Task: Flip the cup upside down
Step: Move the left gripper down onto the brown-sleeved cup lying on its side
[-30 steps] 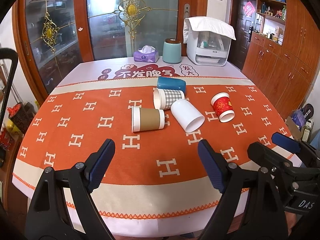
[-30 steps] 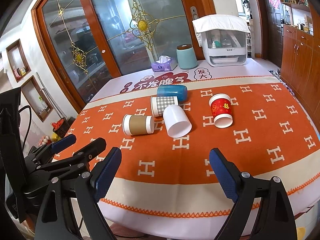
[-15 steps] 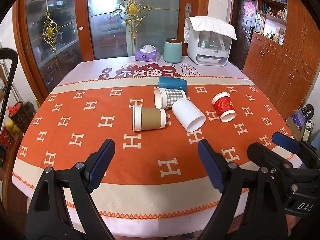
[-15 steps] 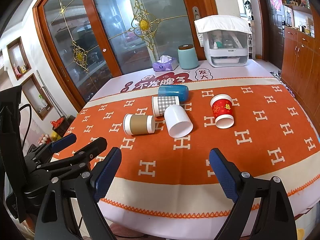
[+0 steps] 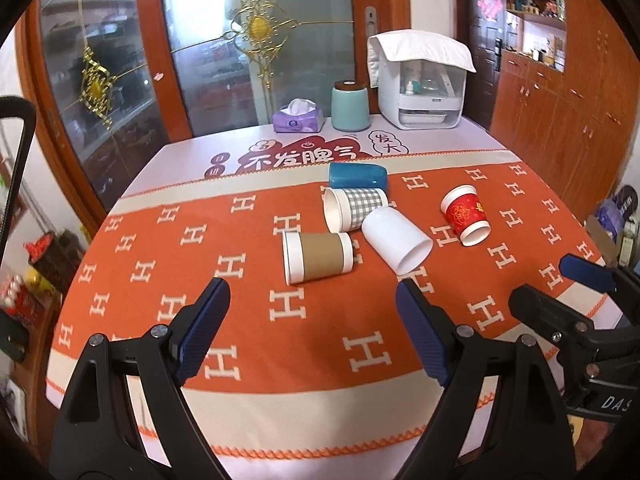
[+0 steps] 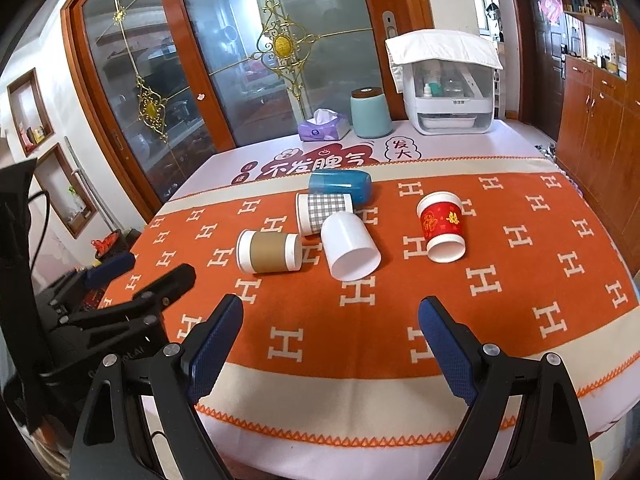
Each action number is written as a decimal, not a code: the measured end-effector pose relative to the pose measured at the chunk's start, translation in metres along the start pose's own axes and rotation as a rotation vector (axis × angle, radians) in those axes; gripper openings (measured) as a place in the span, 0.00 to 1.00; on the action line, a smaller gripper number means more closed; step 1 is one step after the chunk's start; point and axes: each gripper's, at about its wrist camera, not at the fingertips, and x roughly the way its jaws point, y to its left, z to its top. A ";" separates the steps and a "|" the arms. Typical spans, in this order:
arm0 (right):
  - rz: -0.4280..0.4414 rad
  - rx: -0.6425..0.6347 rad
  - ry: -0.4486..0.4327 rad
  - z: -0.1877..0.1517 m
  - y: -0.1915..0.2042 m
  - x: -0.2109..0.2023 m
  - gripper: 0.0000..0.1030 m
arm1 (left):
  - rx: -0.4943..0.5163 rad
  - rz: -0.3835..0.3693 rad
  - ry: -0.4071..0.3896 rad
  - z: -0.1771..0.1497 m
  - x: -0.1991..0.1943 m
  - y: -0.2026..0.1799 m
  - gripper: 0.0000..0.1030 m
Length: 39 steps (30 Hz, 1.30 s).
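Left wrist view: the light, crushable brown paper cup (image 5: 318,257), best gripped mid-sleeve, is faced by wide-open, empty left hand-held gripper (image 5: 312,334).

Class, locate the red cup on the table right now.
In both wrist views the red cup lies on its side on the orange cloth, right of the white cup and apart from the cluster, its open mouth toward the cameras.

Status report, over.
Both grippers open, empty, short of cups. Five cups on their sides; brown cup nearest left gripper. Nothing blocking.
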 end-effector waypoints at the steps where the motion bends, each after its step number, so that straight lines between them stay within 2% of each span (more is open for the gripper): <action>1: -0.008 -0.008 -0.002 0.003 0.002 0.002 0.88 | 0.014 0.003 -0.001 0.004 0.002 0.002 0.81; 6: -0.033 -0.016 -0.001 0.018 0.006 0.016 0.88 | 0.108 0.031 -0.033 0.022 0.007 0.010 0.81; 8: -0.028 -0.007 0.004 0.024 0.007 0.024 0.88 | 0.151 0.020 -0.024 0.030 0.014 0.014 0.81; 11: -0.020 0.000 0.023 0.030 0.009 0.040 0.87 | 0.222 -0.028 0.021 0.038 0.031 0.017 0.81; 13: 0.001 0.007 0.046 0.033 0.011 0.054 0.83 | 0.283 -0.065 0.064 0.040 0.047 0.017 0.81; 17: 0.012 0.024 0.082 0.036 0.013 0.083 0.75 | 0.377 -0.108 0.122 0.032 0.080 0.011 0.81; 20: 0.017 0.052 0.114 0.032 0.012 0.108 0.73 | 0.437 -0.127 0.158 0.028 0.104 0.008 0.81; 23: 0.038 0.103 0.164 0.025 0.003 0.133 0.73 | 0.507 -0.125 0.171 0.027 0.123 0.003 0.81; 28: 0.056 0.199 0.246 0.011 -0.018 0.172 0.73 | 0.720 -0.074 0.175 0.022 0.151 -0.019 0.81; 31: 0.059 0.212 0.269 0.002 -0.024 0.189 0.73 | 0.859 -0.033 0.190 0.017 0.171 -0.036 0.81; 39: 0.080 0.233 0.324 -0.015 -0.032 0.217 0.73 | 1.093 0.008 0.285 0.002 0.221 -0.065 0.81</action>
